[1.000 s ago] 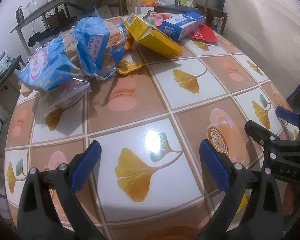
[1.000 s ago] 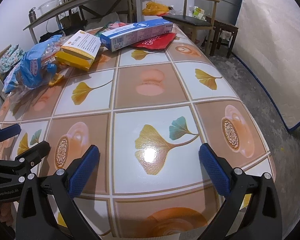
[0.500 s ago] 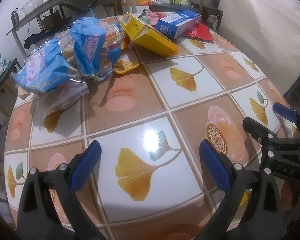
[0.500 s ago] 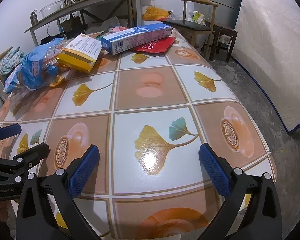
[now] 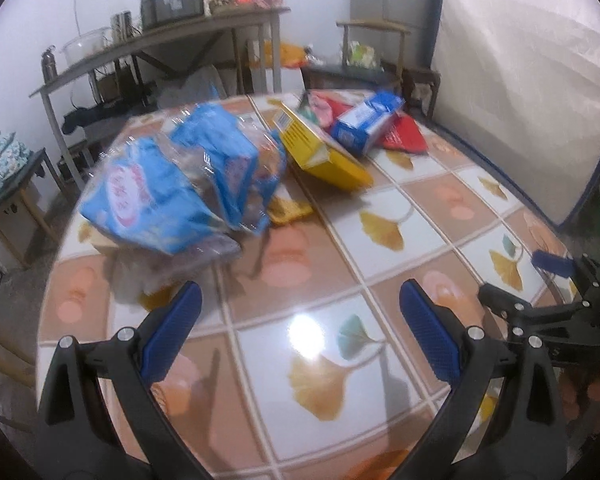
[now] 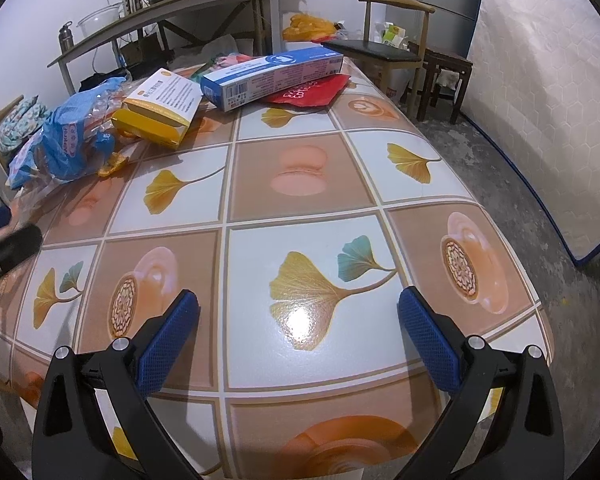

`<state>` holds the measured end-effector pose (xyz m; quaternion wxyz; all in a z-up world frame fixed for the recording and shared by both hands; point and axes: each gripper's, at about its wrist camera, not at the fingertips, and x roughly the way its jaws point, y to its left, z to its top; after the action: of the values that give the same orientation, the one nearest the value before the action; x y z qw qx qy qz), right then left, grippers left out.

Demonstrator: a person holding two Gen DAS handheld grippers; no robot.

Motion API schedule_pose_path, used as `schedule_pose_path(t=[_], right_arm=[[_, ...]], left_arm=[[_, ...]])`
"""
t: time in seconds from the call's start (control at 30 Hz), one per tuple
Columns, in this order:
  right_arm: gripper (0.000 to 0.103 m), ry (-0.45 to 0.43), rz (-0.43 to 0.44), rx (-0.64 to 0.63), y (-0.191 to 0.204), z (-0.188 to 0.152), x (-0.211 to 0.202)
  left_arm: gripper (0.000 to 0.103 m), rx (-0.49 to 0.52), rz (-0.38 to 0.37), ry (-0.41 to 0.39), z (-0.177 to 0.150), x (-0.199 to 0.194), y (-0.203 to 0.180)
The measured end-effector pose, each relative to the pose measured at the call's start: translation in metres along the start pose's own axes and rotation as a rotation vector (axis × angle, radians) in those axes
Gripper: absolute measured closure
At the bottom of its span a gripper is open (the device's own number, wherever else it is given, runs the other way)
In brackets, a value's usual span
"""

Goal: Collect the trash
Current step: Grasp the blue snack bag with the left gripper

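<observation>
Trash lies at the far side of a round table (image 5: 300, 264) (image 6: 300, 184) with a leaf-pattern cloth. Blue and clear plastic wrappers (image 5: 180, 184) (image 6: 64, 140) sit at the left, beside a yellow box (image 5: 320, 152) (image 6: 160, 112), a long blue and white box (image 5: 368, 124) (image 6: 272, 76), a red packet (image 5: 404, 136) (image 6: 312, 92) and a small orange wrapper (image 5: 288, 210). My left gripper (image 5: 300, 332) is open, just short of the blue wrappers. My right gripper (image 6: 298, 336) (image 5: 540, 276) is open over the near table edge, holding nothing.
A long grey side table (image 6: 172, 8) with a cooker, cups and bottle stands behind. A wooden chair (image 6: 384, 40) and stool (image 6: 444, 68) are at the back right. A white mattress (image 6: 548, 80) leans on the right wall. A small stand with cloth (image 5: 4, 164) is at the left.
My left gripper has moved forward toward the blue wrappers and tilted up, so the pile looks larger and blurred. The right gripper has barely shifted. Both stay open.
</observation>
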<state>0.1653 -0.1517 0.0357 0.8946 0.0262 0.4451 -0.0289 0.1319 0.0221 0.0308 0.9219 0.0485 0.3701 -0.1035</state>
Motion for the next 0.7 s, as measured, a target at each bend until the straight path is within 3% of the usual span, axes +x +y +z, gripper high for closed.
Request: schedule_pose_path(t=[0.2,0.43,0.7], right_arm=[[0.006,0.014,0.014,-0.006,0.001,0.003,-0.001],[0.006,-0.026,0.125,0.014,0.009,0.017,-0.012],[0.006,-0.101,0.198,-0.042,0.035,0.031,-0.032]], left_arm=[[0.007,-0.045,-0.011,-0.051,0.005,-0.011,0.021],[0.008,-0.055,0.023,-0.135,0.009,-0.024,0.043],[0.008,-0.098,-0.003,-0.213,0.035,-0.031,0.078]])
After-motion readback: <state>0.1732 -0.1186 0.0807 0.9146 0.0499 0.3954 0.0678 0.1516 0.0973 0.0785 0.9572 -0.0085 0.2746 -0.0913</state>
